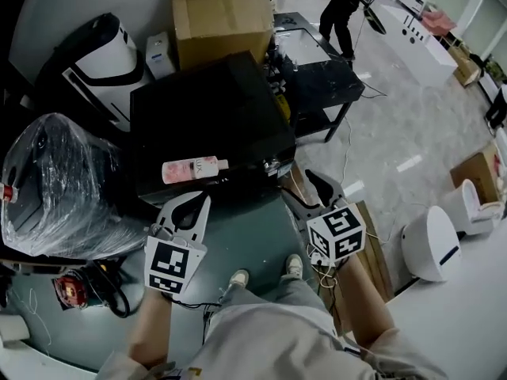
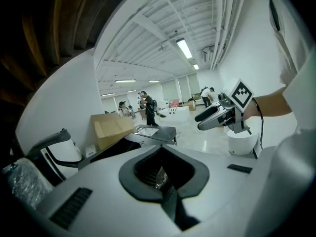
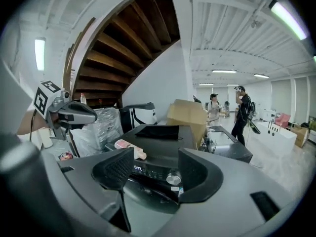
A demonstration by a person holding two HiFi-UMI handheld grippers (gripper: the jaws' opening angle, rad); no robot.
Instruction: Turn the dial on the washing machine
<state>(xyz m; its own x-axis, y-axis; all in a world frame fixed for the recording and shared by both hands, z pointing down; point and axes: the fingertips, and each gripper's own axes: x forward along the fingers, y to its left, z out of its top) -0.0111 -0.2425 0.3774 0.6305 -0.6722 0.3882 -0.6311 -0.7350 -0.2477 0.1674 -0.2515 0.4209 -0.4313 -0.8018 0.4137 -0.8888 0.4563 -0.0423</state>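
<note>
Dial (image 3: 173, 178): round silver knob on the front control panel of the washing machine (image 3: 163, 132), just right of the panel's lit display (image 3: 136, 168). Nothing touches it. In the right gripper view it sits in the gap between the jaws, further off than the pads.

Washing machine (image 1: 206, 117): black, top-loader type, lid down. A pink bottle (image 1: 190, 169) lies on its side on the lid near the front edge, cap toward the machine's right side.

Right gripper (image 3: 158, 172): jaws wide apart, nothing between them, pointed at the machine's front panel. In the head view the right gripper (image 1: 307, 190) is off the machine's front right corner, not in contact.

Left gripper (image 2: 163, 187): jaws together, holding nothing. In the head view the left gripper (image 1: 200, 204) is just in front of the machine's front edge, below the bottle, tip close to the machine; contact cannot be told.

Around the machine:
- cardboard box (image 1: 222, 22) behind it
- plastic-wrapped bundle (image 1: 55, 180) to its left
- low black table (image 1: 321, 81) behind and to its right
- person in dark clothes (image 1: 344, 6) standing well beyond the table
- white round appliance (image 1: 432, 244) on the floor, well to the right of the machine
</note>
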